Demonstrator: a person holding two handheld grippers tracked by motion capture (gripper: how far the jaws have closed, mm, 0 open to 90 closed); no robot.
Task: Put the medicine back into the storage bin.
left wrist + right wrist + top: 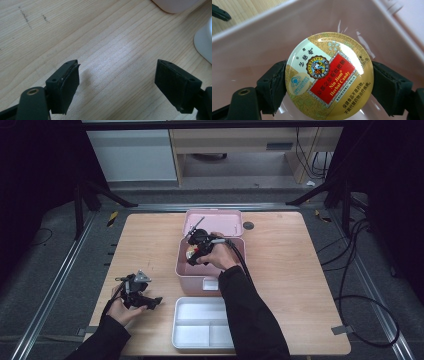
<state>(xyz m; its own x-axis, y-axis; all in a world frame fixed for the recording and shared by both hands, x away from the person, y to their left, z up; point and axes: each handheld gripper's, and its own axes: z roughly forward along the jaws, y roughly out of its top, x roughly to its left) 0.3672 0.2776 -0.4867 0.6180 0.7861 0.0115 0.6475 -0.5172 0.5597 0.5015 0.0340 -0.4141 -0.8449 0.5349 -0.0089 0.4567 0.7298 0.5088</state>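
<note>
The round gold-and-red candy tin with its glossy printed lid sat clamped across its width between the jaws of the right gripper, both pads pressed on opposite edges of the rim, probably so the flat lid stayed face up and the tin could not roll out. It hung inside the open pink plastic storage box, low between the walls, its hinged lid thrown back toward the far side of the light wooden table. The pink walls stood close around the tin, so I judged there was little room sideways and the free way led straight up. The left gripper rested well apart near the table's left edge, jaws wide apart over bare wood and gripping nothing. A white divided plastic tray lay just in front of the box, near the front edge
</note>
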